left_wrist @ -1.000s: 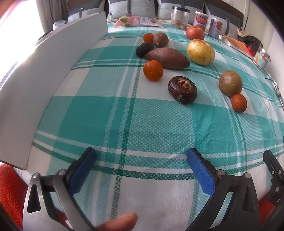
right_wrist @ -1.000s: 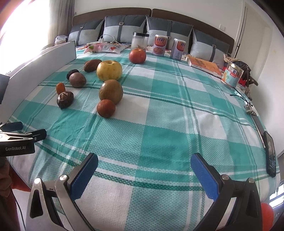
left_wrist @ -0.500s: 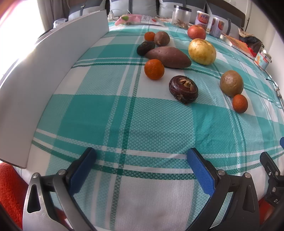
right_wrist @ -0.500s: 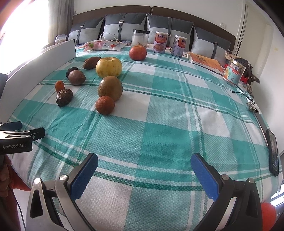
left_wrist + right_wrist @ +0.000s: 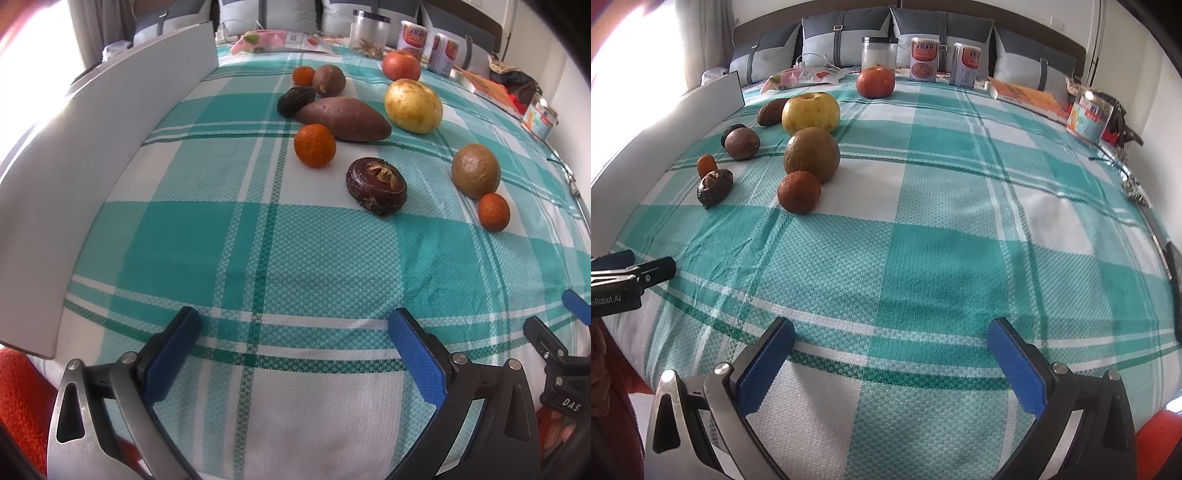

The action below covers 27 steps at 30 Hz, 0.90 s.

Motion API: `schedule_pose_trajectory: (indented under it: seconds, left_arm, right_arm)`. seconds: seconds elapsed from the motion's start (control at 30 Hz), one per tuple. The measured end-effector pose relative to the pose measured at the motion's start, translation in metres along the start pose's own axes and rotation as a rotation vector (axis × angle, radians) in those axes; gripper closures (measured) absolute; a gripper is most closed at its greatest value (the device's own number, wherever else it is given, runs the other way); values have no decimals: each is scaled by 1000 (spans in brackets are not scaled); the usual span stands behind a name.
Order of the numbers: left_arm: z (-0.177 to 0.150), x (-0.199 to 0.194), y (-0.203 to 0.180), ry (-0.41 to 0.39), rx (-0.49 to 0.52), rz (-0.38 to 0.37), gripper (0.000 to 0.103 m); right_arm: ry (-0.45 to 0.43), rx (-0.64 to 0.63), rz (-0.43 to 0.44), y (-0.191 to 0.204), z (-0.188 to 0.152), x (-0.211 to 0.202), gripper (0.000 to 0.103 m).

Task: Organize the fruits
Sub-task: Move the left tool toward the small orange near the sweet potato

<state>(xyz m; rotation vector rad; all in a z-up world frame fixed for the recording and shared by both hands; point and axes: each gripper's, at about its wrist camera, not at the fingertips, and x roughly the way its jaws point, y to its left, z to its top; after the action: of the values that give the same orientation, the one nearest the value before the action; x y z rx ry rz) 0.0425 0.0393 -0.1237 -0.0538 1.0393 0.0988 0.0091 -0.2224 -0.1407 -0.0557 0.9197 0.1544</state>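
Fruits lie scattered on a teal checked cloth. In the left wrist view I see an orange mandarin point(image 5: 314, 145), a dark water chestnut point(image 5: 376, 185), a sweet potato point(image 5: 343, 118), a yellow apple point(image 5: 413, 105), a brown round fruit point(image 5: 475, 170), a small orange point(image 5: 493, 212) and a red apple point(image 5: 401, 66). My left gripper point(image 5: 291, 356) hovers open over the near edge, well short of them. My right gripper point(image 5: 891, 363) is open too, with the small orange point(image 5: 799, 191) and brown fruit point(image 5: 811, 154) far ahead to its left.
A white board point(image 5: 92, 147) stands along the left side of the cloth. At the back are a clear jar point(image 5: 879, 52), two cans point(image 5: 924, 59), an orange book point(image 5: 1027, 94), a printed tin point(image 5: 1089, 114) and grey pillows. A phone point(image 5: 1174, 266) lies at the right edge.
Both grippers have edged forward toward the fruits, which now look slightly larger. A fingertip seen below the left gripper one second ago is gone from view.
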Motion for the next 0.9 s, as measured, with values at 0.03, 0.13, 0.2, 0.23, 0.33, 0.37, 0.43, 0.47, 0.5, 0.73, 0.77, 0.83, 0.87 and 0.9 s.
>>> schedule_pose_trajectory:
  seconds: [0.03,0.13,0.2,0.23,0.33,0.37,0.43,0.47,0.5,0.73,0.77,0.83,0.87,0.9]
  left_arm:
    - [0,-1,1,-4,-3,-9,1]
    - [2,-6,3,-20,-18,-59,1]
    - [4,-13,3,-48,-15,-83,1]
    - [5,-16,2,-61,-11,-87,1]
    - [7,-27,-1,-108,11,-100,1]
    - [8,-30,-2,-120,15,-106,1]
    - [9,-34,-2,-139,13,-119,1]
    - [10,-37,-1,-152,10,-130,1]
    - [11,-40,-1,-163,8,-137,1]
    - [12,-42,1,-180,12,-132,1]
    - [11,-40,1,-174,11,-130,1]
    - [9,-39,1,-165,11,-125,1]
    - [9,-38,1,-162,10,-123,1]
    - [9,-37,1,-159,7,-123,1]
  right_arm:
    - [-2,-1,0,0,-1,0,0]
    - [-19,13,3,-1,-3,-1,0]
    - [-32,20,-2,0,-5,-1,0]
    - [-33,24,-4,0,-4,-1,0]
    - [-33,25,-6,0,-4,-1,0]
    - [-35,23,-6,1,-4,-1,0]
    - [-42,20,-5,1,-5,-1,0]
    - [-40,15,-4,0,-5,-1,0]
    - [-28,7,1,0,-4,-2,0]
    - [-75,46,32,-9,2,-14,0]
    - [-78,49,31,-10,2,-15,0]
    - [-72,49,29,-10,2,-13,0]
    - [-66,47,27,-9,1,-12,0]
    - [-61,44,25,-9,1,-11,0]
